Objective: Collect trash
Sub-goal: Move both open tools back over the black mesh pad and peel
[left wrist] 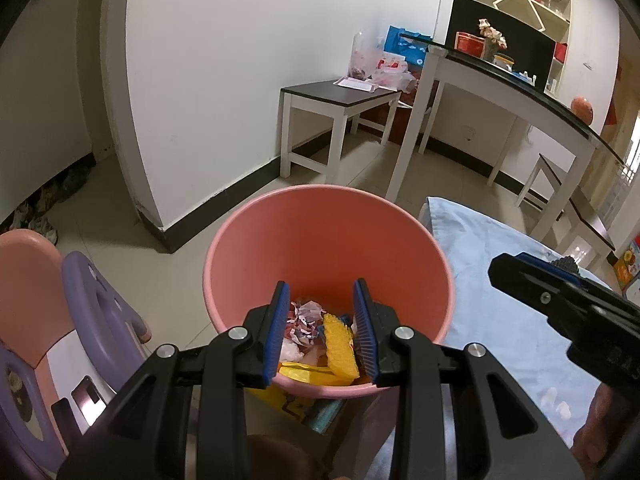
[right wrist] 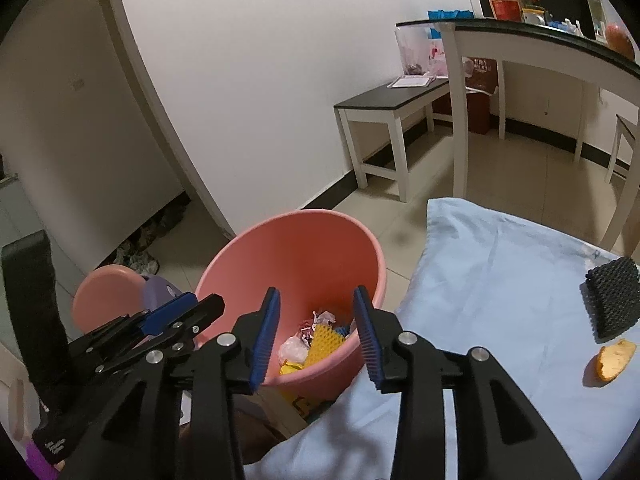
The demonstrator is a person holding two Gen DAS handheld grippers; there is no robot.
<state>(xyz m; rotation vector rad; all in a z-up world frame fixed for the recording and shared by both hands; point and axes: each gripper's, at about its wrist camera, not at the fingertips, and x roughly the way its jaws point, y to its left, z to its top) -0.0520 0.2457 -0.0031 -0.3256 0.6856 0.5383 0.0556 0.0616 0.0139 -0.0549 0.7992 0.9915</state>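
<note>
A pink bin (left wrist: 320,240) stands beside the blue-clothed table and holds crumpled paper (left wrist: 306,320) and a yellow foam net (left wrist: 338,348). My left gripper (left wrist: 322,334) is open and empty right over the bin's near rim. In the right wrist view the bin (right wrist: 296,248) lies ahead with the same trash inside. My right gripper (right wrist: 316,338) is open and empty just above the bin's near edge. On the blue cloth (right wrist: 500,280) to the right lie a black foam net (right wrist: 612,300) and an orange peel (right wrist: 614,358).
A purple and pink child's chair (left wrist: 92,312) stands left of the bin. A dark-topped bench (left wrist: 340,96) and a glass-topped white table (left wrist: 512,80) stand farther back by the white wall. Tiled floor lies around the bin.
</note>
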